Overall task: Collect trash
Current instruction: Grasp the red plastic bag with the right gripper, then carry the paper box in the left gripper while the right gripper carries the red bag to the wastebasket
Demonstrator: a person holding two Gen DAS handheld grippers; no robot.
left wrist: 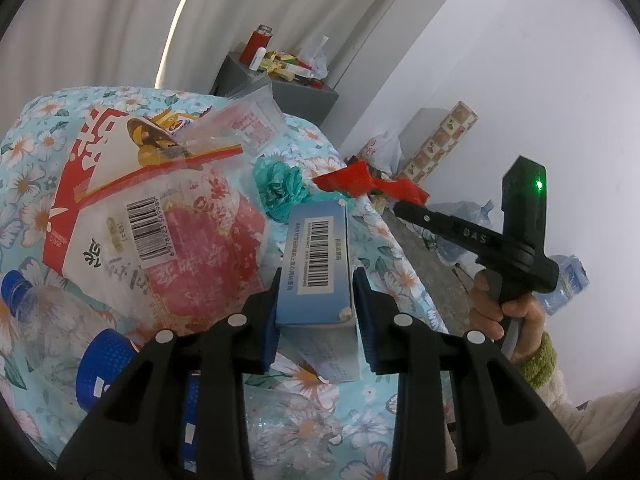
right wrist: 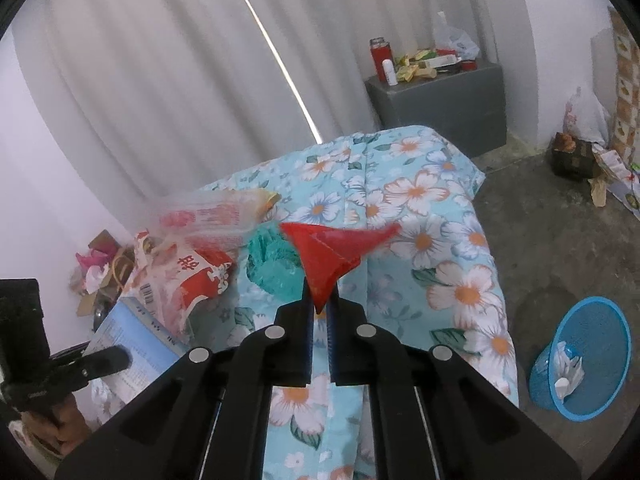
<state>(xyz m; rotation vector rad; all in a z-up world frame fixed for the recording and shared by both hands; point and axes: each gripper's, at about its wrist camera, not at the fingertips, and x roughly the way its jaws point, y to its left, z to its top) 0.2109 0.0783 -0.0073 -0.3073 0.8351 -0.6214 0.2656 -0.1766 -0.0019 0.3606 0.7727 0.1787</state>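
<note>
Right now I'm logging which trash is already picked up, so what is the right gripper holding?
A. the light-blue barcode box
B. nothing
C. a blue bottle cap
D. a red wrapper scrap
D: the right gripper is closed on a red wrapper scrap lifted off the floral cloth; the barcode box sits between the left gripper's fingers.
</note>
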